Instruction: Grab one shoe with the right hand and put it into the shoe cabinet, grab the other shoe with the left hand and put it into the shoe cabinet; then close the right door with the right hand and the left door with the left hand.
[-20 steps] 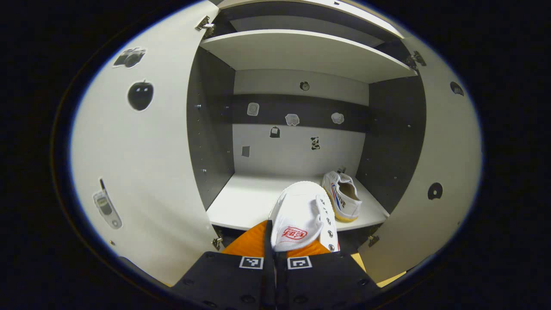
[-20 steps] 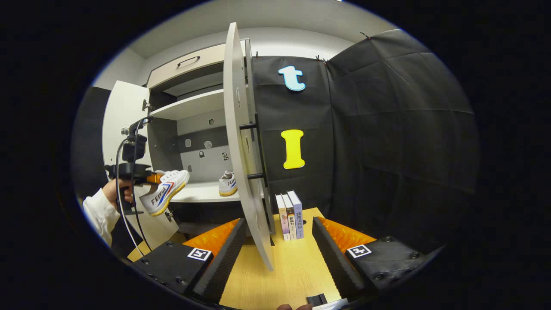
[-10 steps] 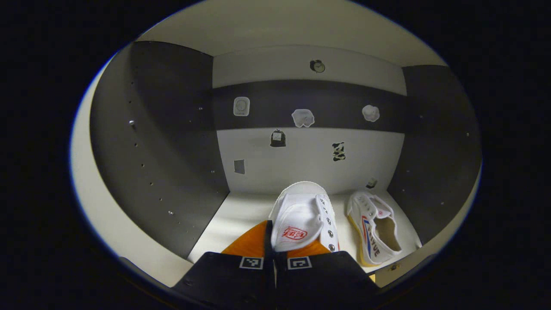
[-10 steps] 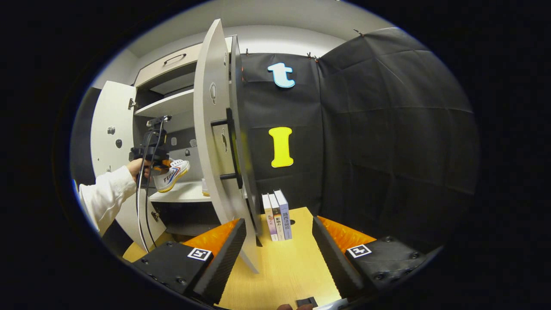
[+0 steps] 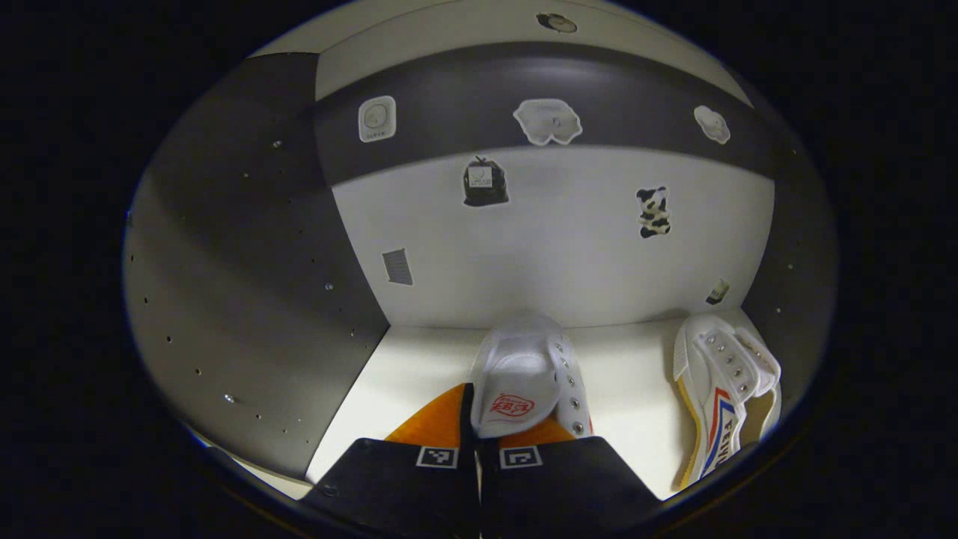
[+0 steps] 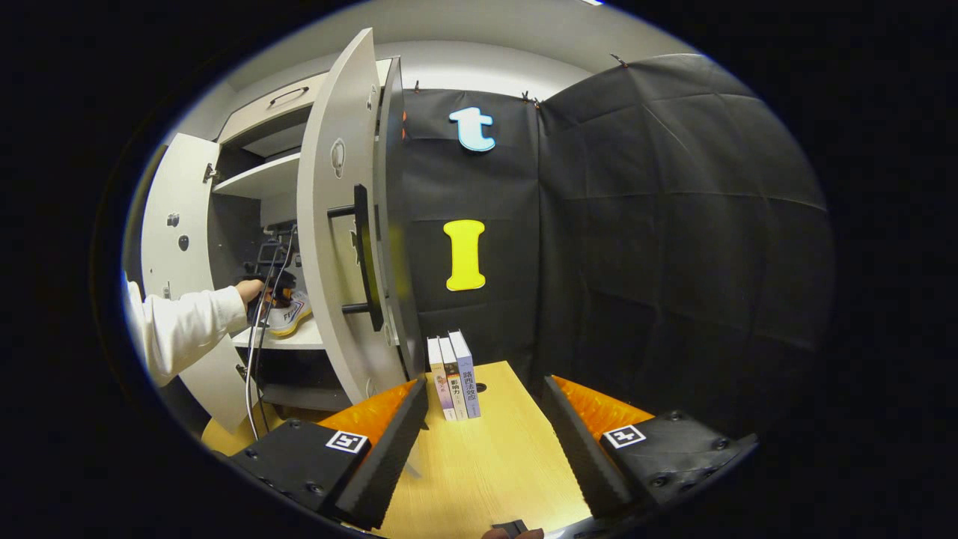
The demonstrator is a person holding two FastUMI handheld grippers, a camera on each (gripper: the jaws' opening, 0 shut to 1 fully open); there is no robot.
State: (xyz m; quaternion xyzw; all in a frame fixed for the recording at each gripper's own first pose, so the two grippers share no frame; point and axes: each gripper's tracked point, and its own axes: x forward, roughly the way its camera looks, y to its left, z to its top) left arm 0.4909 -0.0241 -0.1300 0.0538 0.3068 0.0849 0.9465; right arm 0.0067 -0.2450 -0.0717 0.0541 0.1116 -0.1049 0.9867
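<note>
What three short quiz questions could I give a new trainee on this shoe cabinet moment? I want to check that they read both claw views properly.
1. True or false: the left claw is shut on a white sneaker inside the shoe cabinet.
2. Where does the other sneaker lie? A) on the wooden table B) on the cabinet shelf, right of the held one C) on the books
3. Fill in: the right claw is ____, above the wooden table near three upright books.

Key: 1 true; 2 B; 3 open. The right door is not yet closed.
</note>
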